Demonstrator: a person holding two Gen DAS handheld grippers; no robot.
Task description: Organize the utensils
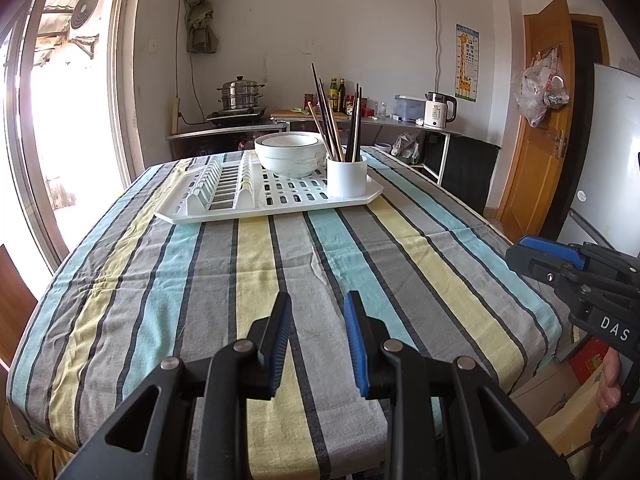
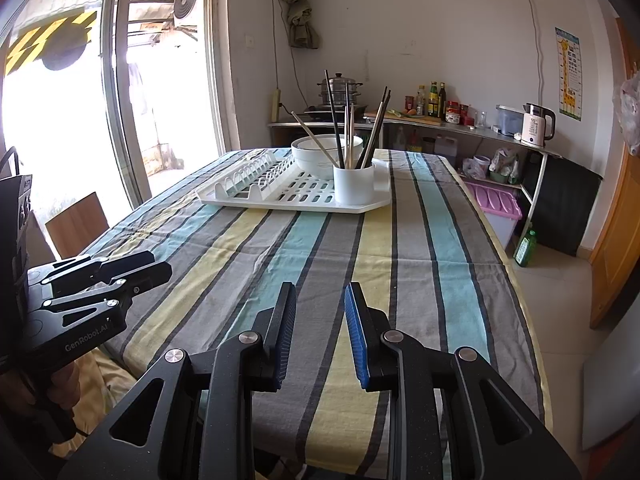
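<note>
Chopsticks (image 1: 334, 120) stand near-upright in white cup (image 1: 346, 175) on drying rack (image 1: 192, 210), far end of worktop (image 1: 280, 264), straight ahead of both tools. Left tool (image 1: 316, 320) and right tool (image 2: 320, 312): pads apart, empty. Right slightly nearer, I'd judge.

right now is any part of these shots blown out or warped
Left wrist view: the glass door is blown out white and the door frame bows from fisheye. Right wrist view: same glare through the door; the dish rack stays sharp.

Both wrist views face the far rack (image 1: 268, 200) (image 2: 296, 196).
</note>
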